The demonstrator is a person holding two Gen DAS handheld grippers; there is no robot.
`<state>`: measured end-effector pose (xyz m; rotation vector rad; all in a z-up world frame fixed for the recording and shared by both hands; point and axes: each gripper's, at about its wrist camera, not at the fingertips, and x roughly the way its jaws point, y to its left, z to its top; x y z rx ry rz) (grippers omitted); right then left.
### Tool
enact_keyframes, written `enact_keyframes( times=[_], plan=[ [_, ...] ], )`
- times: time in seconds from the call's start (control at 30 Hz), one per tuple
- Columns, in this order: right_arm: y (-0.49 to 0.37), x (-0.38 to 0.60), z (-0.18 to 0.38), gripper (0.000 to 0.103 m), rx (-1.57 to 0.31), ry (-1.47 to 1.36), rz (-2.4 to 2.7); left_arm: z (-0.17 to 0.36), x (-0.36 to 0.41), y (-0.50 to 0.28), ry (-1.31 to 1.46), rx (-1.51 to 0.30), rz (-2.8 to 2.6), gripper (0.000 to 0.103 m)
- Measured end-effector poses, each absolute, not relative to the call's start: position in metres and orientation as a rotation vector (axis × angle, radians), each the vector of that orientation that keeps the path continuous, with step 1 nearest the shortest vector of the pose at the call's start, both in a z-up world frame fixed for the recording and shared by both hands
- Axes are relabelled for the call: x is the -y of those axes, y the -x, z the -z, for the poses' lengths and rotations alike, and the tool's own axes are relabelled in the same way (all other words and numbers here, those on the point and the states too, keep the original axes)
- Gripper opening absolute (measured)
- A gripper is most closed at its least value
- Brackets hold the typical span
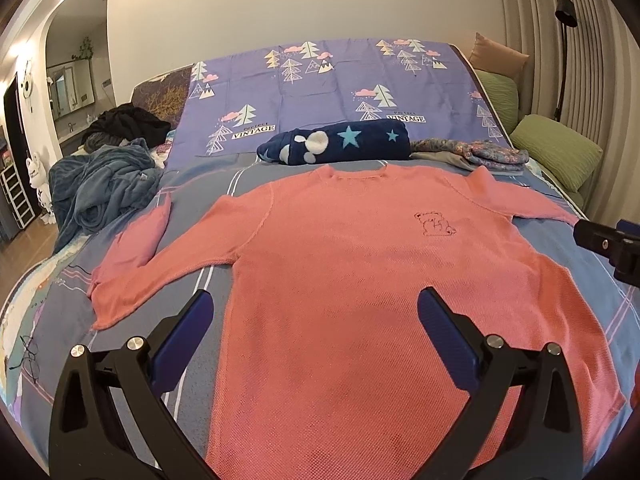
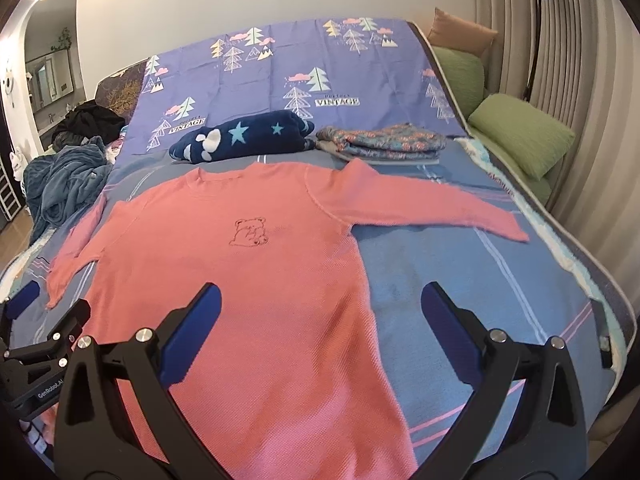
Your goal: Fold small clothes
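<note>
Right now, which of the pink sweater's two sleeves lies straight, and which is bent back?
The right sleeve lies straight out; the left sleeve is bent, its cuff end doubled back upward.

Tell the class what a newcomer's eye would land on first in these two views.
The pink sweater lies spread flat in the middle of the bed, with a small bear outline on its chest. Behind its collar sit a navy star-patterned bundle and a folded floral stack.
</note>
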<state>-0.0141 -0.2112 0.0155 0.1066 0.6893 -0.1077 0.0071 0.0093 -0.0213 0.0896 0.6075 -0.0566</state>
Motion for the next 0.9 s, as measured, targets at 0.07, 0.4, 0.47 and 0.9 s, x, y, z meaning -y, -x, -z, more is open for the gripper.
enact_keyframes(
  times=[0.07,0.4,0.47,0.9],
  plan=[
    [0.012,0.211,-0.013,0.101,-0.704,-0.112,0.103,0.023,-0.012,-0.008,-0.084,-0.609,0.055,0.102],
    [0.012,0.199,-0.013,0.101,-0.701,-0.063,0.120,0.029,-0.020,-0.009,-0.070,-0.618,0.048,0.102],
    [0.012,0.198,-0.014,0.101,-0.697,-0.055,0.127,0.030,-0.022,-0.008,-0.067,-0.618,0.047,0.102],
    [0.005,0.181,-0.004,0.101,-0.755,-0.025,0.104,0.035,-0.033,-0.008,-0.056,-0.629,0.041,0.102]
  ],
)
